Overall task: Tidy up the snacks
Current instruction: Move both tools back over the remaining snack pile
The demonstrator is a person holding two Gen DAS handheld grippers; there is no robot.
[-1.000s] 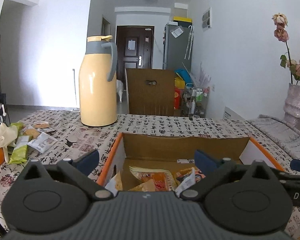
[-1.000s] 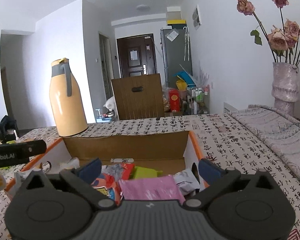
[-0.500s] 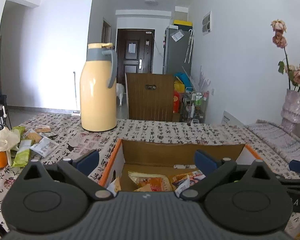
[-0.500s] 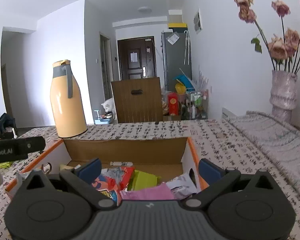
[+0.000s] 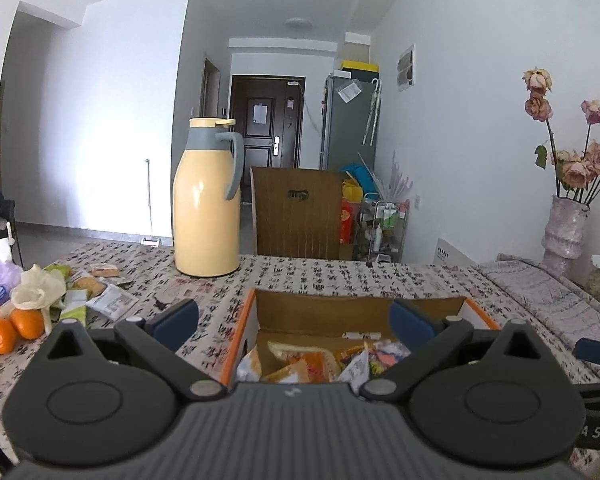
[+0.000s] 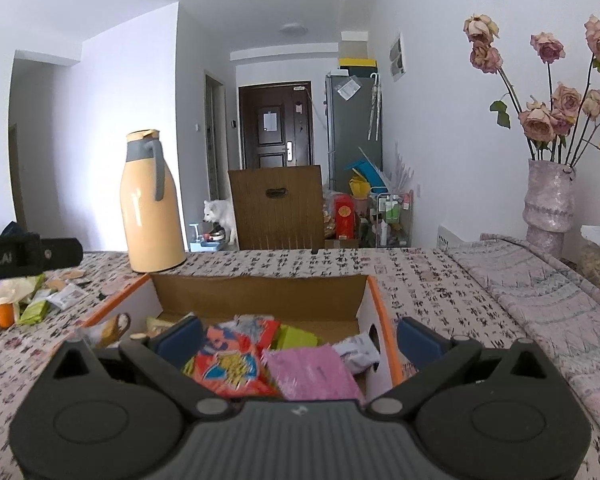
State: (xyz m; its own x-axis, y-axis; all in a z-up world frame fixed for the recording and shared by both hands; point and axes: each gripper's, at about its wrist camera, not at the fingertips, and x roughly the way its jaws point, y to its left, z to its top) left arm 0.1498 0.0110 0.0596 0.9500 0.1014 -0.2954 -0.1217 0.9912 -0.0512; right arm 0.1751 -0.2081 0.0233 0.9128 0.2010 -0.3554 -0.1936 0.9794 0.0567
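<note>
both tools are hovering over the near edge of an open cardboard box (image 6: 260, 292) with orange rims, sitting on the bench (image 5: 320, 276) under a patterned cloth. the left hand-held gripper (image 5: 296, 324) is standing wide apart with nothing between its blue pads, and the right hand-held gripper (image 6: 300, 336) is likewise spread wide and carrying nothing.

inside the box a good pile of snacks is already lying: a red and yellow packet (image 6: 232, 364), a pink packet (image 6: 312, 372), a green packet (image 6: 296, 336) behind them, a pale crumpled wrapper (image 6: 358, 350) against the right wall, and in the left wrist view several orange packets (image 5: 300, 364) toward the left side. they are lying loosely heaped, not lined up.

what is left is looking like the scatter on the far left of the bench: a group of loose snack packets (image 5: 96, 292), green and white, lying near a few oranges (image 5: 12, 326) and a crumpled pale bag (image 5: 38, 286). these are well apart from the box. a tall yellow thermos (image 5: 206, 200) is standing between that scatter and the box, further back.

judging from this, the task is sitting past its middle, with most packets boxed and several still waiting outside. the next reach is likely falling to the left tool, since the remaining pile is lying on its side.
</note>
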